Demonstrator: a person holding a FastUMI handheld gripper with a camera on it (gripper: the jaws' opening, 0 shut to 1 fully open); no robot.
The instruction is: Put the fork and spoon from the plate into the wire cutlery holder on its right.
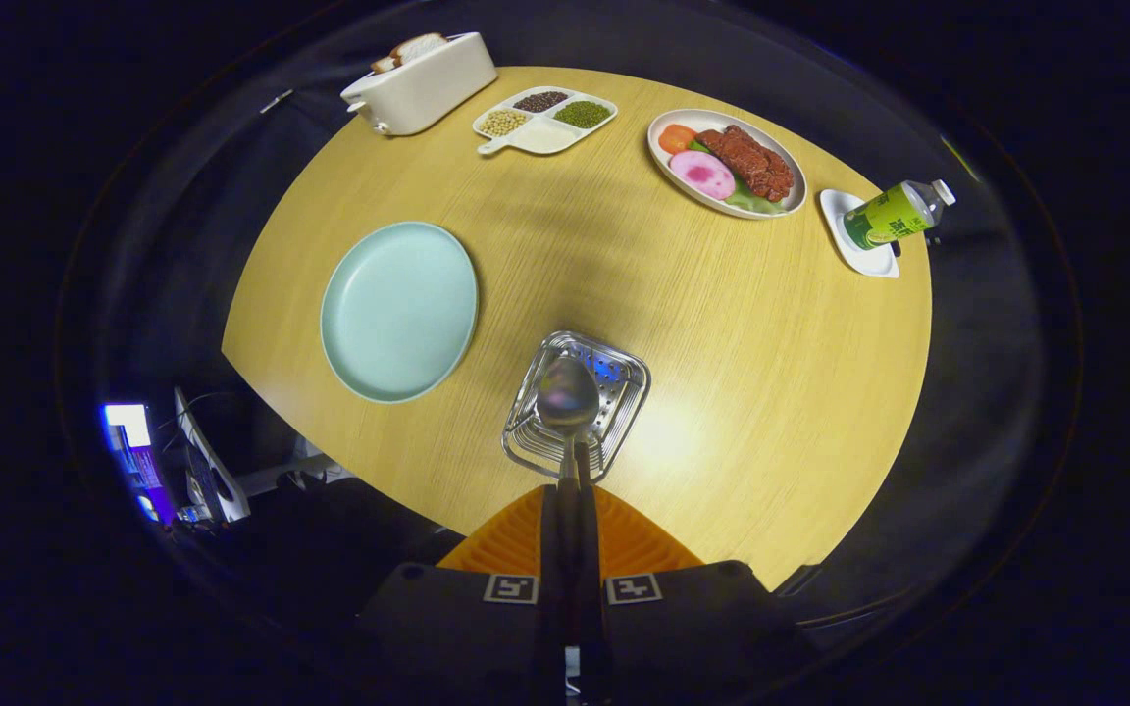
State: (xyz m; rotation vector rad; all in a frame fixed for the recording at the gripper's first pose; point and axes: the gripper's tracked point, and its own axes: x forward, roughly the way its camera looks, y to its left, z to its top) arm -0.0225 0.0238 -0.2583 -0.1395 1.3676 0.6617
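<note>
The claw [570, 471] is clamped on the spoon [567, 397] handle, bowl hanging over the holder [614, 392] near the tabletop's [771, 412] near edge. Stiff, slick steel, probably light; the handle grip suits it.

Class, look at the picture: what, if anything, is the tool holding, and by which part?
The tool is shut on a spoon, gripped by its handle; the bowl hangs over the wire cutlery holder.

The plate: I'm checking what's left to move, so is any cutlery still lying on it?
No, the light green plate is bare; the tool holds the spoon above the wire holder.
</note>
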